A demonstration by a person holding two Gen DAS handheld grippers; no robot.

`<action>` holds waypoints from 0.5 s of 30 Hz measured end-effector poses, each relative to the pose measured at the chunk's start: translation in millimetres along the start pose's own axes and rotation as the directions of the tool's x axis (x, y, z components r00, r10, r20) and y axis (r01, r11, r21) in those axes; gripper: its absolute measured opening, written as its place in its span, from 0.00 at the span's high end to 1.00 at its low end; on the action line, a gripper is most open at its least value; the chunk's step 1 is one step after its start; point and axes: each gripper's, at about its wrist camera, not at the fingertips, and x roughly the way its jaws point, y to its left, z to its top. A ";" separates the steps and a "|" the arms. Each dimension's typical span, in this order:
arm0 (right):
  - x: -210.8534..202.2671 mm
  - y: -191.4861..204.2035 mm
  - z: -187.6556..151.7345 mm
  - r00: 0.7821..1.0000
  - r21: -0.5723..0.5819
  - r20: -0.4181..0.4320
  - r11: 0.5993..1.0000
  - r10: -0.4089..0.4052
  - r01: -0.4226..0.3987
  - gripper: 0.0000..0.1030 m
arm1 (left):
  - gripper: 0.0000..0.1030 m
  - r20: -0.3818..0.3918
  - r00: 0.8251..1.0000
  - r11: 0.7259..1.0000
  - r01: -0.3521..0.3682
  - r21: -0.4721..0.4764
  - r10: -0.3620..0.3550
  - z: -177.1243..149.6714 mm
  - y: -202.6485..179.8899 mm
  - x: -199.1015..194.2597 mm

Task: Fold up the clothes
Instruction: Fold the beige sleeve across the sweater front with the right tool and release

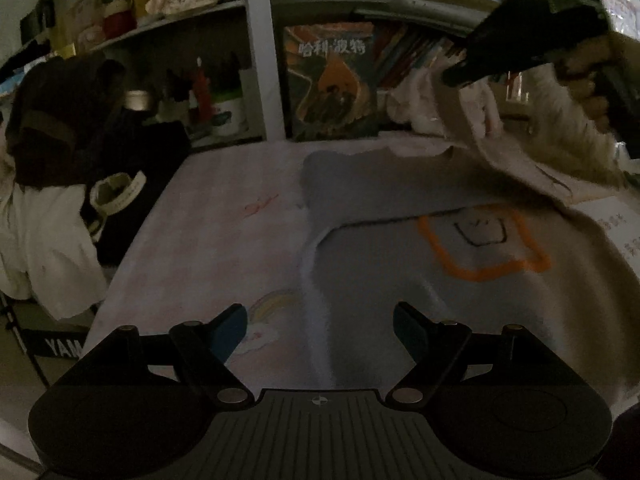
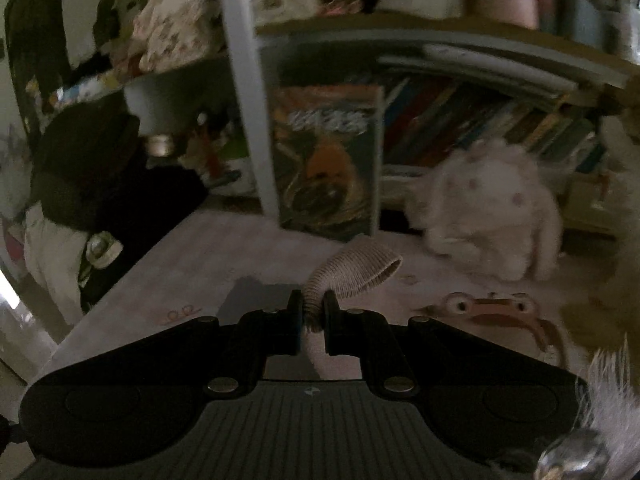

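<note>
Presently: right hand-held gripper clenched on sweater cuff — lifted; left hand-held gripper released, above tabletop.

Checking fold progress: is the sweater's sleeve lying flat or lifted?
Lifted. The right gripper is shut on the ribbed cuff, holding the sleeve above the sweater, whose body lies spread.

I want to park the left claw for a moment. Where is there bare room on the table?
Free: the pink tablecloth between the sweater and the dark clothes pile at the table's left edge. Crowded: the back, with the book and plush toy, and wherever the sweater lies.
</note>
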 end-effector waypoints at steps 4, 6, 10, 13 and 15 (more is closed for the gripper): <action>29.0 21.9 -6.3 0.999 -0.018 -0.052 1.000 -0.017 0.016 0.91 | 0.20 -0.003 1.000 1.000 0.029 0.003 -0.029 -1.9 12.2 -0.8; 43.8 29.9 -10.0 0.997 -0.025 -0.078 0.999 -0.028 0.026 0.91 | 0.20 -0.001 0.999 0.999 0.043 0.003 -0.043 -2.0 16.2 -0.6; 61.6 36.0 -17.1 0.992 -0.038 -0.121 0.999 -0.038 0.033 0.84 | 0.20 -0.001 0.997 0.997 0.076 0.023 -0.076 -2.5 18.4 0.6; 52.6 32.3 -23.8 0.992 -0.020 -0.124 0.999 -0.033 0.031 0.56 | 0.20 -0.003 0.995 0.994 0.101 0.030 -0.101 -2.7 18.8 2.4; 36.2 25.9 -30.8 0.993 -0.005 -0.113 0.999 -0.041 0.041 0.55 | 0.20 -0.006 0.993 0.993 0.119 0.027 -0.119 -2.2 19.7 4.5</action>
